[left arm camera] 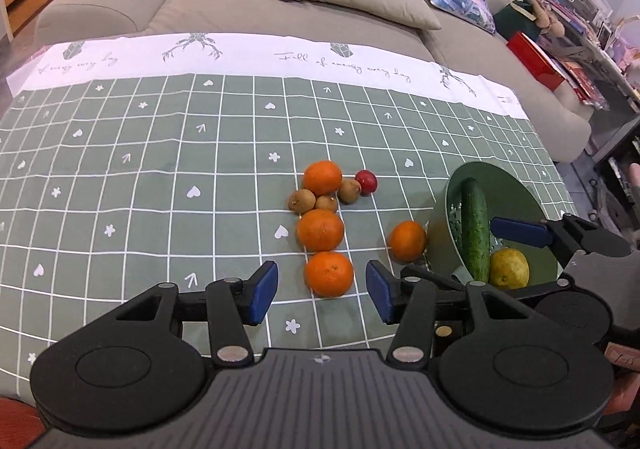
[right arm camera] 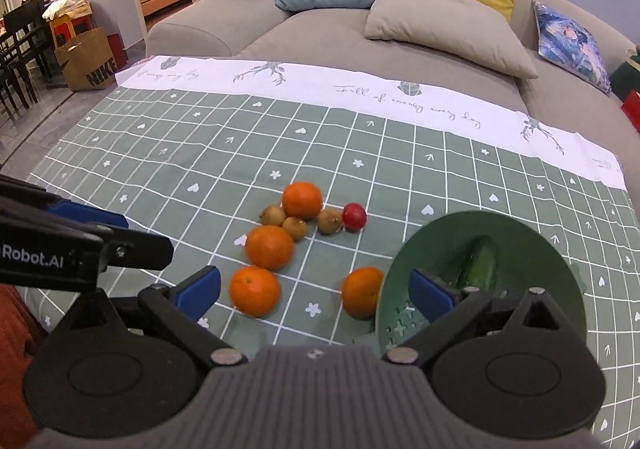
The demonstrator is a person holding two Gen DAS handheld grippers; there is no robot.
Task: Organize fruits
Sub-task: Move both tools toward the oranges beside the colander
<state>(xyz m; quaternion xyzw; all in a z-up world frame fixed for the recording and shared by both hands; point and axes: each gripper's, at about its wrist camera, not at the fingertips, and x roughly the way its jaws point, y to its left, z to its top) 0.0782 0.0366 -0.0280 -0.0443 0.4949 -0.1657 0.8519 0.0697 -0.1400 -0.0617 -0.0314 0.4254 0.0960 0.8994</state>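
Fruit sits loose on the green checked tablecloth (left arm camera: pixel 120 169), clustered toward the near right part of the table. Nearest your left gripper (left arm camera: pixel 322 291) is an orange (left arm camera: pixel 329 273), lying between its spread blue pads (left arm camera: pixel 262 291) but touched by neither; the jaws are released and hold nothing. Beyond it a second orange (left arm camera: pixel 320 229), then three small brown fruits (left arm camera: pixel 302 201) around a third orange (left arm camera: pixel 322 177), with a small red fruit (left arm camera: pixel 366 181) touching the rightmost brown one. A fourth orange (left arm camera: pixel 407 241) sits apart to the right, just beside the green bowl (left arm camera: pixel 516 189). The bowl lies near the right edge of the table, tilted, holding a cucumber (left arm camera: pixel 475 233) and a yellow-green pear (left arm camera: pixel 509 268). Your right gripper (right arm camera: pixel 316 291) is also spread wide, empty: its right pad (right arm camera: pixel 430 295) reaches over the bowl's near rim, its left pad (right arm camera: pixel 198 291) lies left of the nearest orange (right arm camera: pixel 254 291). Behind the table, a grey sofa (right arm camera: pixel 320 37) with cushions.
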